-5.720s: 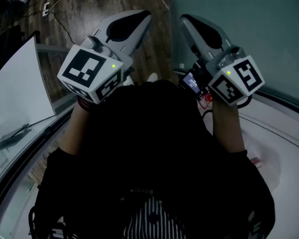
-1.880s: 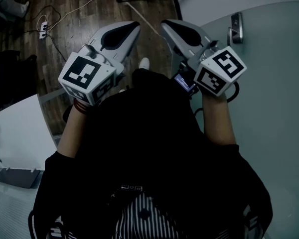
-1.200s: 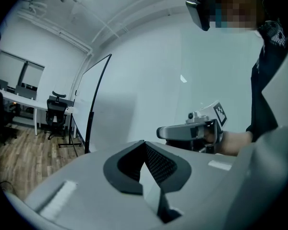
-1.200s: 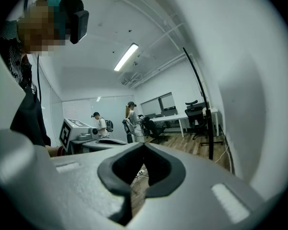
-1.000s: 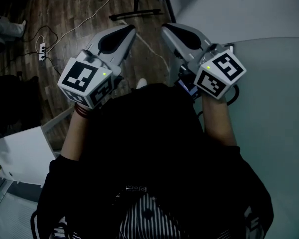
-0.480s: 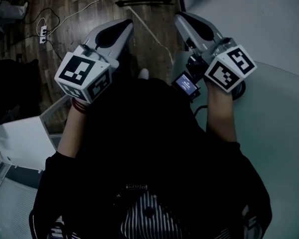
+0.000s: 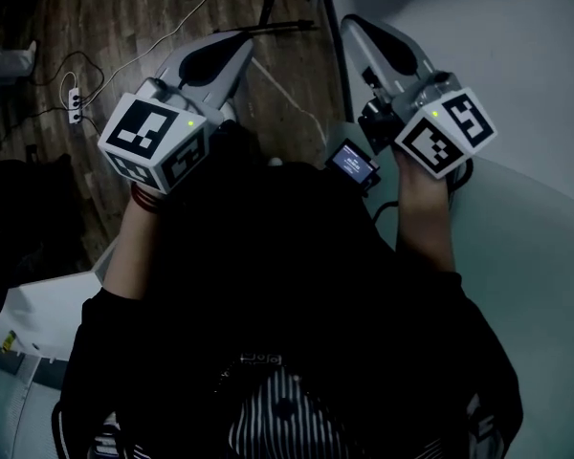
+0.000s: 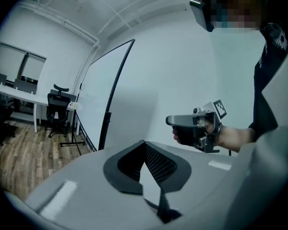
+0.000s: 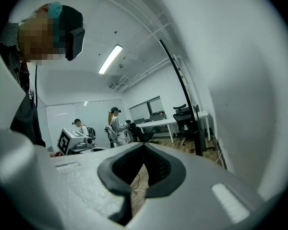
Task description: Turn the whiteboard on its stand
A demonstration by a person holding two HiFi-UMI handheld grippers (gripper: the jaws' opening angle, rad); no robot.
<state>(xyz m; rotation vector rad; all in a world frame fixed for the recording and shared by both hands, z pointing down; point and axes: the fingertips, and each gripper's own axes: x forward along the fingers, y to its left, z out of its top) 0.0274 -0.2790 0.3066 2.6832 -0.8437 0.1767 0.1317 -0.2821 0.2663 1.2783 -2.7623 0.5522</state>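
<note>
The whiteboard [image 8: 104, 96] stands ahead on a black stand. In the left gripper view its bright face runs away to the left of its black near edge. The head view shows it almost edge-on, as a thin black-framed line [image 7: 332, 46] between my two grippers, and the right gripper view shows that black edge [image 9: 182, 92]. My left gripper [image 7: 246, 44] is left of the edge and my right gripper [image 7: 354, 22] just right of it. Both are held level and apart from the board. The left gripper [image 8: 144, 143] and right gripper [image 9: 144, 145] are shut on nothing.
The stand's black foot [image 7: 268, 27] lies on the wooden floor with cables and a power strip [image 7: 74, 98]. A pale wall [image 7: 478, 46] rises close on the right. Desks and office chairs [image 8: 56, 110] stand beyond, and two people [image 9: 116, 124] are in the far room.
Both grippers have travelled together across the room toward the board. Its black edge has come in between them in the head view, and the low white furniture at bottom left has slid away.
</note>
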